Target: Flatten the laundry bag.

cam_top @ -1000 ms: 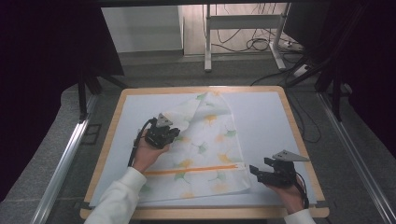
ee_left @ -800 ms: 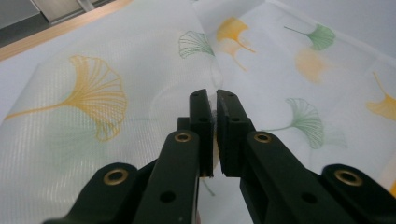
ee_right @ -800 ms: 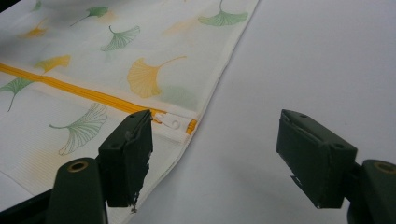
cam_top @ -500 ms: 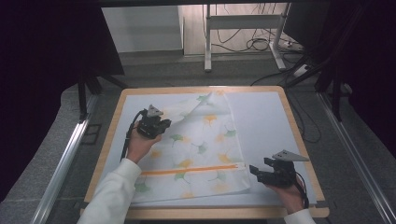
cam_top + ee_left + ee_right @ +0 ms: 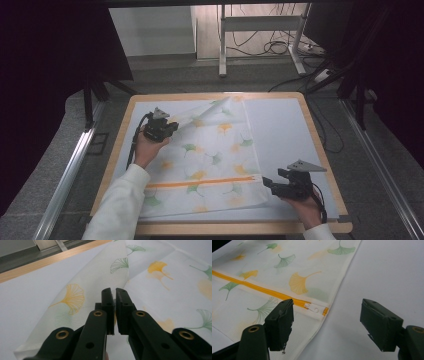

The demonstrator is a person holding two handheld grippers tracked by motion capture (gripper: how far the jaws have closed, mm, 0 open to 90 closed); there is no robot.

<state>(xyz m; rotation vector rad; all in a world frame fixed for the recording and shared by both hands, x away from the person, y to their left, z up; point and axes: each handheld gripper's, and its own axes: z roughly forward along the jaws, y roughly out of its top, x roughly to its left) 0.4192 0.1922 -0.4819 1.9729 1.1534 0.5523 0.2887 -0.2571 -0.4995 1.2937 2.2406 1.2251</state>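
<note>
clearly the left claw (image 5: pixel 115 293) is pinched tight on a folded edge of the mesh bag (image 5: pixel 210 160), lifting that flap so it can be drawn across the counter (image 5: pixel 120 145). the right claw (image 5: pixel 327 322) stands wide and holds nothing, just beside the bag's orange zipper (image 5: pixel 262 290) end. thin, woven, limp fabric, printed with ginkgo leaves, lies mostly flat on a pale smooth mat (image 5: pixel 280 130).

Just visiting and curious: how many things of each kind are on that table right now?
White mesh zip bag printed with ginkgo leaves: 1
Pale grey table mat: 1
Black two-jaw handheld grippers, left gripper and right gripper: 2
Total: 4
</note>
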